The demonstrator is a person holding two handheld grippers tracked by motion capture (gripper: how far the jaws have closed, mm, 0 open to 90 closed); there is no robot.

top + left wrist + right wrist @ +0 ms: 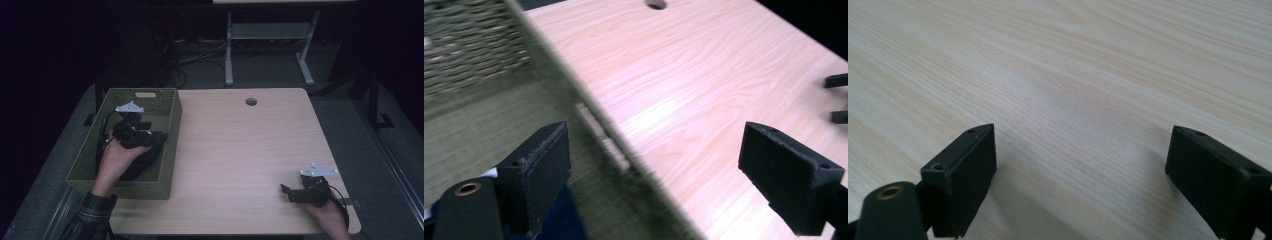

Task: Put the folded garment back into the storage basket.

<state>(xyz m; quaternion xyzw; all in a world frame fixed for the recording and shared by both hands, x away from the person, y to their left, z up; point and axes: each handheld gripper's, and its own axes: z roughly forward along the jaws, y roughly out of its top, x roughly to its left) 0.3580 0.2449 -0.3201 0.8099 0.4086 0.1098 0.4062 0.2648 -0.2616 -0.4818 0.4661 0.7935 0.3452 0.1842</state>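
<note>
The dark cloth [142, 162] lay in the green basket [170, 150], toward its near end, at the table's [240, 150] left edge. It looked like soft, light fabric, limp and prone to sag; a pinch on a raised fold or bunched edge was judged the best hold. No breakage risk was apparent. A dark blue patch of it showed below the left gripper's jaws in the left gripper view.

The left gripper [162, 135] hung over the basket's right wall, jaws spread wide, nothing between them. The right gripper [286, 190] rested near the table's near right corner, jaws apart and empty over bare wood.
</note>
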